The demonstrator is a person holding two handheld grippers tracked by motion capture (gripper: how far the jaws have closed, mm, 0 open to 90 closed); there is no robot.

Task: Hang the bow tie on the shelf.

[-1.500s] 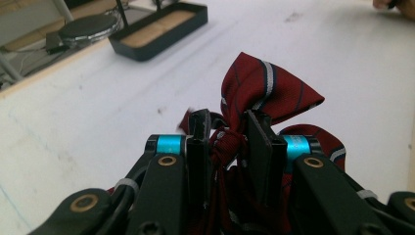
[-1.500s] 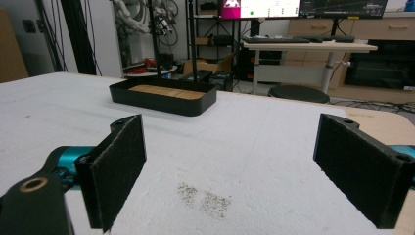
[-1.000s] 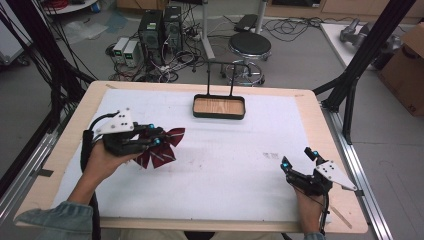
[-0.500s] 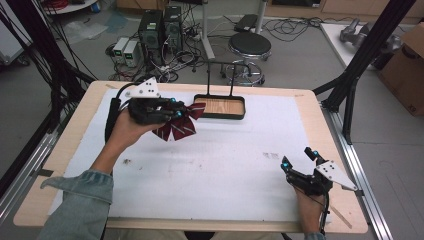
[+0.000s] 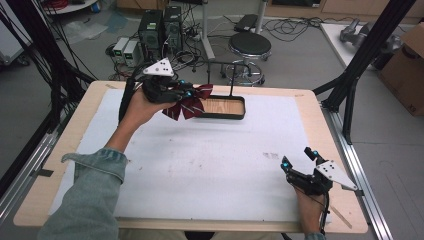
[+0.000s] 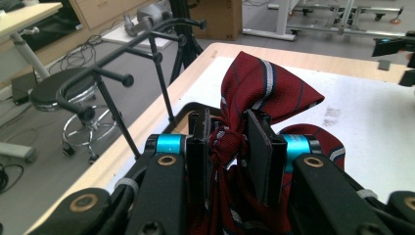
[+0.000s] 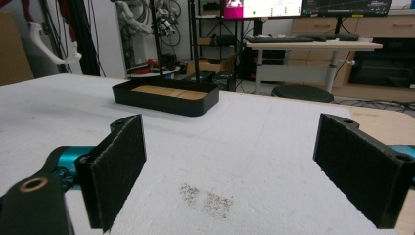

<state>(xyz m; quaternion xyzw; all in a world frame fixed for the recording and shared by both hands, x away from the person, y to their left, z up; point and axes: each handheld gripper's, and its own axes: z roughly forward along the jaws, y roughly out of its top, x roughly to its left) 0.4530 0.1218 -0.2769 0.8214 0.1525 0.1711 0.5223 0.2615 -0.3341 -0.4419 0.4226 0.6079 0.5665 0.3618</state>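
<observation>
A dark red bow tie (image 5: pixel 187 102) with grey and navy stripes hangs in the air at the back left of the table. My left gripper (image 5: pixel 190 91) is shut on its knot (image 6: pixel 226 139), just left of a black tray (image 5: pixel 239 114) with a wooden floor. A black T-shaped rack (image 5: pixel 231 67) rises from that tray, and in the left gripper view the rack (image 6: pixel 129 54) stands just ahead of the jaws. My right gripper (image 5: pixel 297 160) rests near the front right corner, its pads (image 7: pixel 120 164) wide open with only the white mat between them. The tray (image 7: pixel 166 100) lies far ahead of it.
A white mat (image 5: pixel 210 160) covers most of the wooden table (image 5: pixel 75 135). A small dark smudge (image 5: pixel 270 155) marks the mat near the right gripper. Beyond the far edge stand a stool (image 5: pixel 249 47) and computer boxes (image 5: pixel 159 27). Black frame legs (image 5: pixel 357 65) flank the table's right side.
My left hand has carried the bow tie up and toward the back right, from the left middle of the mat to the tray's left end. The right gripper has not moved.
</observation>
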